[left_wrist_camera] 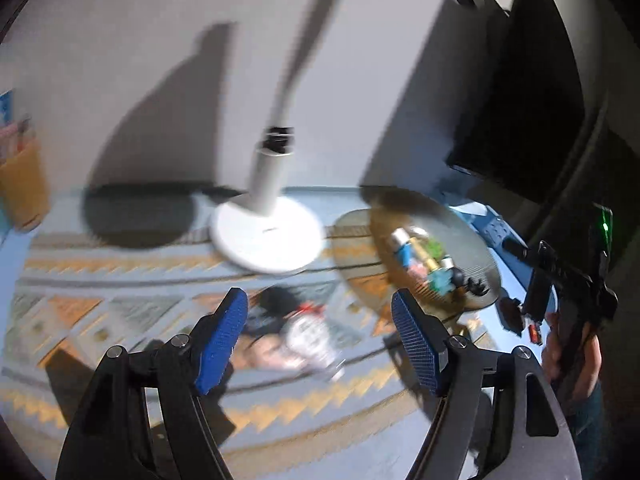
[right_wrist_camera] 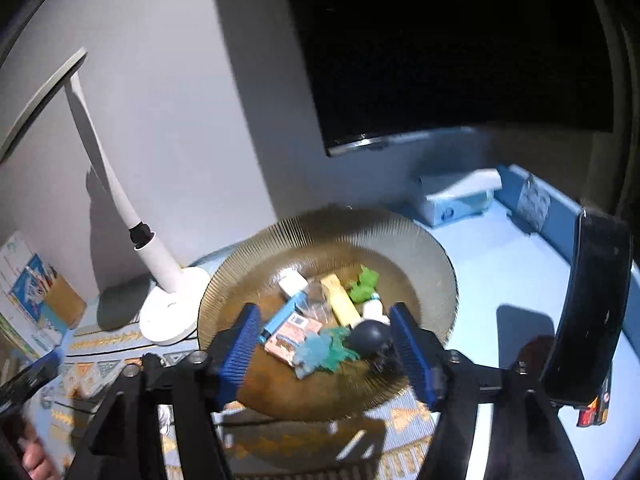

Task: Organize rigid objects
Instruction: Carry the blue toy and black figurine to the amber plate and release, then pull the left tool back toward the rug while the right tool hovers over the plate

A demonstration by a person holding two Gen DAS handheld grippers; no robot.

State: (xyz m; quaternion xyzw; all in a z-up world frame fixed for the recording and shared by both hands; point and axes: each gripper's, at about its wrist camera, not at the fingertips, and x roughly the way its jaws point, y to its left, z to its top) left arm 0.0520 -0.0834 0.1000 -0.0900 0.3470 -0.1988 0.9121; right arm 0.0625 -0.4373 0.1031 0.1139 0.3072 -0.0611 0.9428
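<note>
My right gripper (right_wrist_camera: 326,346) is open above an amber ribbed glass plate (right_wrist_camera: 420,248). Several small items lie in the plate: a white block (right_wrist_camera: 292,282), a blue stick (right_wrist_camera: 282,316), a yellow bar (right_wrist_camera: 340,300), a pink box (right_wrist_camera: 292,338), a teal piece (right_wrist_camera: 324,354) and a dark round piece (right_wrist_camera: 368,336) close to the right pad. My left gripper (left_wrist_camera: 320,340) is open over the patterned cloth (left_wrist_camera: 120,272). Blurred loose items (left_wrist_camera: 304,332), white, red and dark, lie on the cloth under its jaws. The same plate (left_wrist_camera: 476,264) sits to its right.
A white desk lamp (right_wrist_camera: 160,264) stands left of the plate, its base (left_wrist_camera: 268,236) on the cloth. A dark monitor (right_wrist_camera: 440,40) and a tissue box (right_wrist_camera: 456,196) are behind. A wooden pencil holder (right_wrist_camera: 64,296) stands far left. A hand (left_wrist_camera: 560,344) holds the other gripper at the right.
</note>
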